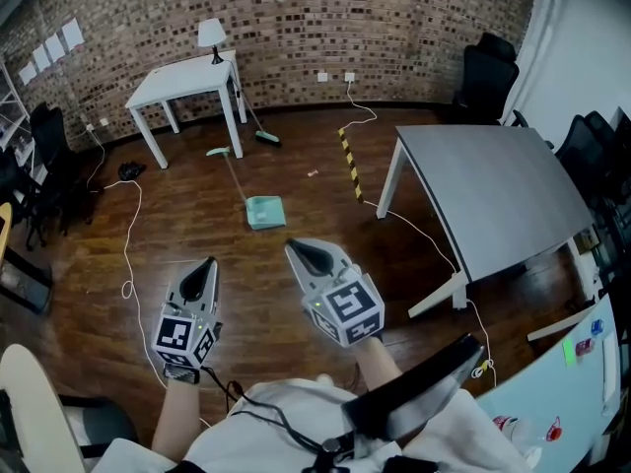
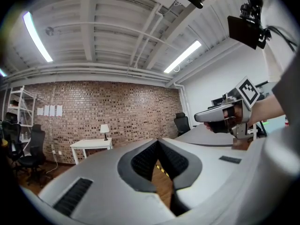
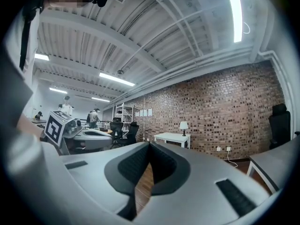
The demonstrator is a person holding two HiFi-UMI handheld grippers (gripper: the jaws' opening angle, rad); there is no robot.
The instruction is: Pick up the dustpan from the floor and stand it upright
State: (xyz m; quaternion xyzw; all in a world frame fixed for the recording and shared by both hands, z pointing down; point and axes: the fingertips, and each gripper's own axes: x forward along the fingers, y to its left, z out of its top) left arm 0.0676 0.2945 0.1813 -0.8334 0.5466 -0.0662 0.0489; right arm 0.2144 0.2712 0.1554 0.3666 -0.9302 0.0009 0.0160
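Counted in head view: 1 dustpan [image 1: 264,211], 1 broom [image 1: 258,126], 1 lamp [image 1: 210,35], 2 tabletops, 2 grippers.

The dustpan is laid flat on the wood floor [image 1: 177,235], approx. mid-room. Its long handle is run out twd the white tabletop [image 1: 187,79]. What's in its pan can't be made out at this range. The lamp is stood on the white tabletop & the broom is leant beside it. The grey tabletop [image 1: 493,190] is seen at right, w/ a striped strip [image 1: 349,163] laid on the floor btwn it & the dustpan.

On the left gripper [image 1: 207,264] the jaws are clenched tight, nothing gripped; only floor is seen thru the slit. On the right gripper [image 1: 301,249] the pads are likewise pressed together, nothing held. Both are held side by side, pointed twd the dustpan, well apart from it.
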